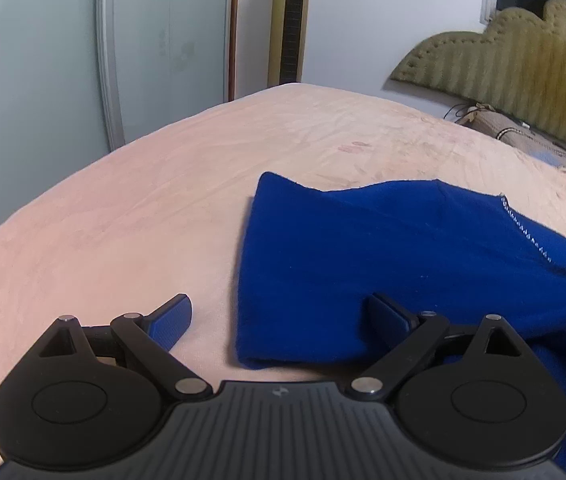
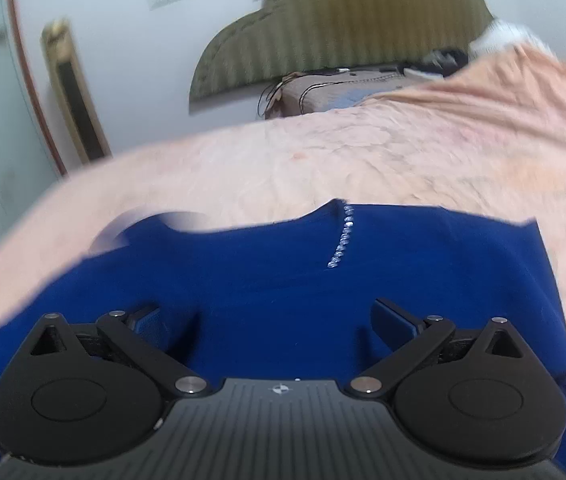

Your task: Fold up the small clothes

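A blue garment (image 1: 383, 264) with a short line of white stitching lies on the pink blanket (image 1: 143, 200). My left gripper (image 1: 283, 320) is open and empty, low over the garment's near left corner; its left finger is over the blanket, its right finger over the cloth. In the right wrist view the same garment (image 2: 303, 280) spreads across the blanket (image 2: 403, 160). My right gripper (image 2: 271, 320) is open and empty just above the cloth's middle. The right wrist view is blurred.
A padded olive headboard (image 1: 523, 52) and a pillow (image 1: 499, 128) are at the far right. A gold tower fan (image 1: 289, 24) stands by the wall beyond the bed. A pale wardrobe door (image 1: 35, 60) is on the left.
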Demonstrator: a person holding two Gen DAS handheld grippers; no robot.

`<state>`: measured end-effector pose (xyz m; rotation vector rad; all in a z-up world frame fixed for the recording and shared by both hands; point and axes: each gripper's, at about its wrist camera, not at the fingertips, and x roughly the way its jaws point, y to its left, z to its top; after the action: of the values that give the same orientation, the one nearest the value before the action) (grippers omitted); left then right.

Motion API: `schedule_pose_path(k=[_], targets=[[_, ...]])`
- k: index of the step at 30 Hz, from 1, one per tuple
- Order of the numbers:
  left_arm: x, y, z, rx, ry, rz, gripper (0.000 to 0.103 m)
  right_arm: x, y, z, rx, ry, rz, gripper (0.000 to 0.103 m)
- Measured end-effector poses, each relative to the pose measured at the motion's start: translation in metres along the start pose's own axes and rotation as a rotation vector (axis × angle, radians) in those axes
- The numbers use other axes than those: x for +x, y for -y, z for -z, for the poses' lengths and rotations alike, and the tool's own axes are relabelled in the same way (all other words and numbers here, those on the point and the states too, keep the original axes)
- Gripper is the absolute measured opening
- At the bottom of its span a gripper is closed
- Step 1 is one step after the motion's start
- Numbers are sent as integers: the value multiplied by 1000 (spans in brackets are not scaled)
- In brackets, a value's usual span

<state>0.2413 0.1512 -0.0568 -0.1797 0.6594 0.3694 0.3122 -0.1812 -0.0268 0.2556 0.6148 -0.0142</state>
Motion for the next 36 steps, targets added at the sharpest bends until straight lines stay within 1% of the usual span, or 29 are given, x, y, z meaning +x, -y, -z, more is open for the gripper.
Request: schedule_pose_path(k=[1,3,4,5,7,9,10,11,13,14,16,17,19,20,21,22,23,24,25,26,27,29,31,34,36], targets=[[0,0,0,-1,-1,1,96,-2,2,-1,-13,-9,-47,103],[2,-3,-1,-13,-6,10,97,-2,-1,-1,-102,-46,-136,102],[2,-4,-1,-19,-7,14,98,-1,-1,0,-130,-57,-161,102],[2,-4,-1,-20,-8,13,98,-1,1,1,-133,-69,-161,102],[3,-4,-1,-20,-8,11,99,5,11,-1,-82,-104,-167,101],[3,-4,-1,-23,-7,10,99,10,23,1,35,-145,-199,99],[3,-4,-1,-26,-5,9,99,10,33,1,105,-151,-213,98],[2,-5,-1,-32,-3,8,99,7,44,1,174,-139,-224,98],[0,-6,0,-48,4,3,99,4,61,2,264,-126,-254,98],[-1,-7,0,-54,8,2,99,7,64,2,281,-146,-286,99],[-2,-8,-1,-62,16,-2,99,18,63,2,264,-208,-352,93],[-3,-8,-1,-65,20,-5,99,19,59,0,237,-209,-353,92],[-4,-9,0,-73,29,-9,99,22,46,0,152,-214,-345,83],[-5,-9,0,-75,35,-9,99,25,38,0,116,-219,-342,69],[-6,-9,0,-74,42,-11,99,28,32,-1,83,-226,-333,59],[-7,-9,0,-69,52,-12,99,30,25,-1,39,-224,-312,56],[-9,-8,0,-62,62,-14,99,29,17,-1,-18,-213,-290,51],[-10,-6,0,-53,74,-20,99,25,8,-1,-84,-203,-272,42],[-12,-5,1,-41,87,-28,99,22,0,0,-143,-191,-259,36],[-14,-3,1,-28,100,-36,99,19,-6,0,-187,-184,-257,25],[-15,-2,1,-20,111,-45,99,15,-11,1,-221,-176,-262,19],[-18,0,1,-11,138,-69,99,6,-16,-1,-265,-154,-261,13],[-19,0,-1,-4,154,-85,99,0,-15,-7,-290,-118,-239,11],[-23,-1,-8,-1,158,-103,99,-8,-4,-23,-257,-70,-207,11],[-27,-5,-12,-22,160,-87,99,-10,8,-34,-229,-48,-178,11]])
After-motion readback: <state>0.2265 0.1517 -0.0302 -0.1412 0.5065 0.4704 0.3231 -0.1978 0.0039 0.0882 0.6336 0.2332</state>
